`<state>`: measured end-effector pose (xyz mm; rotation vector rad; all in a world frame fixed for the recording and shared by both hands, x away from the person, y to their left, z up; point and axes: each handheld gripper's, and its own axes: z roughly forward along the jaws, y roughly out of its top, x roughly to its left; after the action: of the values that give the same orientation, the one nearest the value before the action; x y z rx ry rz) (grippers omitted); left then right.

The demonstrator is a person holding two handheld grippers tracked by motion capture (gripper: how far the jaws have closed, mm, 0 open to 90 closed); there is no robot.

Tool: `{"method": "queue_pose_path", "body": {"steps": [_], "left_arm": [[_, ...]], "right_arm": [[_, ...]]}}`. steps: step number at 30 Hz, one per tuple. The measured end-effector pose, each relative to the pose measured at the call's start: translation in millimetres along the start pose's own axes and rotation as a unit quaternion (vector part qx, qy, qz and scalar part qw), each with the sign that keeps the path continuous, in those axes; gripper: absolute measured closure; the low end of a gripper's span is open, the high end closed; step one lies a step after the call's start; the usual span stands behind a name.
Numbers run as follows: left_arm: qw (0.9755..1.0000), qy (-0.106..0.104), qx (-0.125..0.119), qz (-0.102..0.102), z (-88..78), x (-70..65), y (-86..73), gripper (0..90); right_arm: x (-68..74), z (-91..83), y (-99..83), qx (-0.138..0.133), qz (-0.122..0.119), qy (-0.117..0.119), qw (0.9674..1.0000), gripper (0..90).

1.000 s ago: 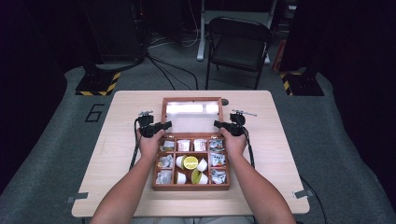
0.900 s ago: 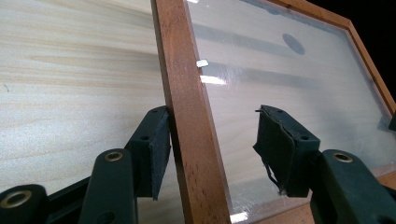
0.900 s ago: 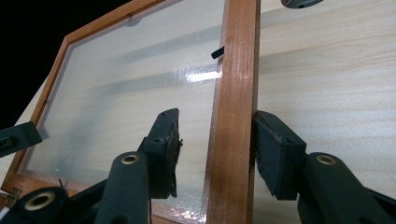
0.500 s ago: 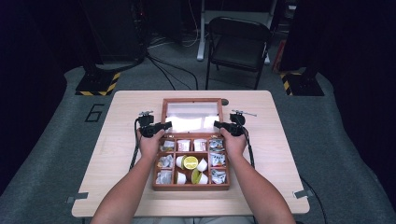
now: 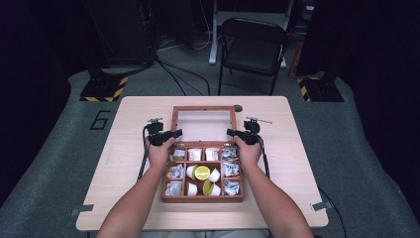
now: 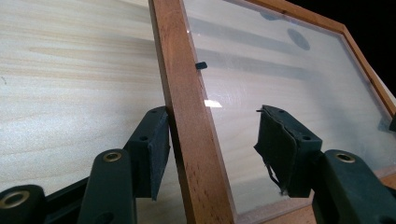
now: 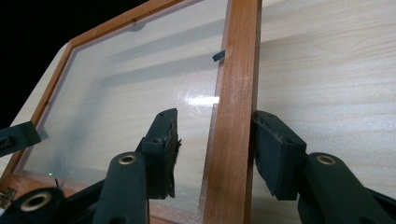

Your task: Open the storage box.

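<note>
The wooden box (image 5: 203, 171) sits in the middle of the pale desk (image 5: 129, 198), its glass-paned lid (image 5: 203, 124) thrown back away from the person. In the high view the hands cover both near corners of the lid, so the contact there is hidden. The small wrapped things in the compartments are too small to name; a yellow-green round piece (image 5: 201, 172) lies in the middle cell among white cups.

The left tongs (image 6: 212, 149) straddle the lid's left wooden rail (image 6: 187, 116): the outer pad touches the wood, the inner pad stands clear of it over the glass, so they are open with the rail between them. The right tongs (image 7: 215, 149) straddle the lid's right rail (image 7: 236, 107); the outer pad lies against the wood and a narrow gap shows at the inner pad, so whether they pinch I cannot tell. The lower ends of both rails are cut off by the frame edges.

Beyond the desk lie grey floor, a black folding chair (image 5: 252, 47), trailing cables and dark surroundings that are hard to make out
</note>
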<state>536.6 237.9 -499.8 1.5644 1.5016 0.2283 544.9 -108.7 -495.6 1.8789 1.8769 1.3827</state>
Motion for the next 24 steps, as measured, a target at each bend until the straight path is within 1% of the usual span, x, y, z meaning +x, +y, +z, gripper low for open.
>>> {"method": "queue_pose_path", "body": {"steps": [6,9,11,12,13,14,17,20,21,24], "left_arm": [[1.0,0.0,0.005,-0.008,1.2,0.8,0.1,43.9],[0.9999,-0.001,0.006,-0.008,1.6,1.3,0.2,43.8],[0.9999,-0.002,0.008,-0.009,1.8,1.9,0.5,43.8],[0.9999,-0.002,0.01,-0.01,2.0,2.2,0.5,43.8],[0.9998,-0.002,0.01,-0.015,2.3,1.8,0.4,43.8],[0.9998,-0.002,0.011,-0.016,2.5,2.1,0.3,43.8],[0.9997,-0.003,0.014,-0.017,3.0,3.0,0.4,43.7],[0.9996,-0.003,0.013,-0.025,4.1,2.7,0.3,43.6],[0.9995,-0.003,0.017,-0.026,4.0,3.1,0.4,43.5],[0.9995,-0.004,0.018,-0.025,4.7,4.0,0.6,43.5]], "right_arm": [[-1.7,1.2,-0.1,0.004,0.004,0.001,1.0,51.5],[-1.6,1.2,-0.1,0.007,0.01,0.001,0.9999,51.4],[-2.4,1.7,-0.1,0.008,0.01,0.002,0.9999,51.5],[-2.4,1.7,-0.1,0.008,0.01,0.002,0.9999,51.5],[-2.7,1.8,0.0,0.01,0.01,0.003,0.9999,51.4],[-3.3,2.2,-0.2,0.011,0.013,0.004,0.9998,51.4],[-3.9,2.6,-0.4,0.011,0.014,0.003,0.9998,51.4],[-4.3,3.0,-0.5,0.015,0.02,0.004,0.9997,51.4],[-4.5,3.1,-0.5,0.017,0.023,0.006,0.9996,51.4],[-5.3,3.7,-0.5,0.019,0.024,0.006,0.9995,51.3]]}}
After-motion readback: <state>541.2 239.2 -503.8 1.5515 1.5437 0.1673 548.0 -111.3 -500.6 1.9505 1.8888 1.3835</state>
